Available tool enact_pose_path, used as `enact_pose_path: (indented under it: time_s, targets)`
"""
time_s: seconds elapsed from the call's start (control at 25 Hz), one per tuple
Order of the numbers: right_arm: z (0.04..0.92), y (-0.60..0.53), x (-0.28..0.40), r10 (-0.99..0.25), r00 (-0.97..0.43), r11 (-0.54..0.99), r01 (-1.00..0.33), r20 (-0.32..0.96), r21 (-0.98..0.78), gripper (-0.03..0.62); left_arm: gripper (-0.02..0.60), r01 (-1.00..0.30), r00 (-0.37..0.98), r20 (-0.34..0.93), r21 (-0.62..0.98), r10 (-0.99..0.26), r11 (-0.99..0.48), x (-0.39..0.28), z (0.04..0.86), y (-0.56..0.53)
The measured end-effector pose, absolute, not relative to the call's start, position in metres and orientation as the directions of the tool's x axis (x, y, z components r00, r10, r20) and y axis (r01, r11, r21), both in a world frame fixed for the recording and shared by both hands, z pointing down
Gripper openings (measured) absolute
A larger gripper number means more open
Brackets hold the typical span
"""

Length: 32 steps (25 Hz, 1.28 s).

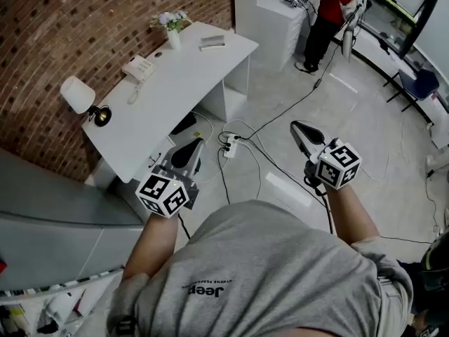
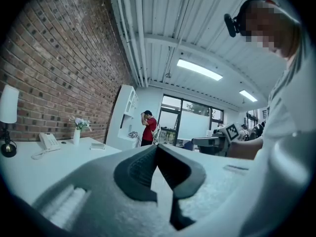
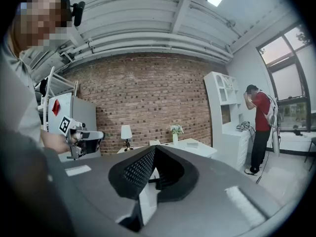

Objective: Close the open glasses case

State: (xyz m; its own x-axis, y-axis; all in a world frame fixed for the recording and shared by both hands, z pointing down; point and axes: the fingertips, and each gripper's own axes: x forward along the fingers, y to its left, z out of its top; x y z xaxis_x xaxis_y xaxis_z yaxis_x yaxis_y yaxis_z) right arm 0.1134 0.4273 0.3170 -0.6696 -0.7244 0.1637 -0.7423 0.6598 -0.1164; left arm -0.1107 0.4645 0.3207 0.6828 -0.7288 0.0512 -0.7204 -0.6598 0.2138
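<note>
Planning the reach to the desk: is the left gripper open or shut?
Shut. The left gripper shows its jaws meeting at the tips in its own view, nothing between them.

White desk (image 1: pixel 175 83), red brick wall (image 1: pixel 70 20), grey shirt (image 1: pixel 266 272).

- Desk (image 1: pixel 175 83) runs along the wall (image 1: pixel 63 20), up on the left.
- On it, near to far: lamp (image 1: pixel 78 97), phone (image 1: pixel 138 69), vase (image 1: pixel 172 37), and a flat item (image 1: pixel 212 42) at the far end.
- Power strip (image 1: pixel 230 148) lies on the floor (image 1: pixel 351 118), just right of the desk.
- Left gripper (image 1: pixel 195 147) is by the desk's near corner; right gripper (image 1: pixel 300 128) is well apart, over the floor.
- Far back, a person (image 1: pixel 330 12) stands beside a cabinet (image 1: pixel 277 20).
</note>
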Motion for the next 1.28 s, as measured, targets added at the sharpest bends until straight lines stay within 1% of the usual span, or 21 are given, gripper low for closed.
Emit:
enact_pose_path:
  time_s: [0.36, 0.64, 0.96, 1.12, 1.28]
  targets:
    - [0.31, 0.425, 0.132, -0.724, -0.677, 0.664, -0.736, 0.132, -0.133, 0.009, -0.002, -0.726, 0.679, 0.048, 0.197, -0.733, -0.659, -0.093, 0.316, 0.461]
    - [0.301, 0.417, 0.174, -0.712, -0.69, 0.682, -0.724, 0.129, -0.107, 0.009, -0.002, -0.74, 0.663, 0.035, 0.176, -0.748, -0.649, -0.048, 0.306, 0.459]
    - [0.294, 0.404, 0.215, -0.669, -0.731, 0.725, -0.682, 0.134, -0.099, 0.009, -0.002, -0.774, 0.622, 0.032, 0.179, -0.783, -0.607, -0.002, 0.301, 0.457]
    - [0.299, 0.391, 0.218, -0.646, -0.752, 0.745, -0.658, 0.13, -0.109, 0.009, -0.002, -0.785, 0.61, 0.05, 0.177, -0.791, -0.594, 0.005, 0.306, 0.451]
    - [0.306, 0.374, 0.204, -0.629, -0.767, 0.758, -0.641, 0.128, -0.12, 0.009, -0.002, -0.785, 0.61, 0.058, 0.183, -0.791, -0.592, -0.005, 0.314, 0.431]
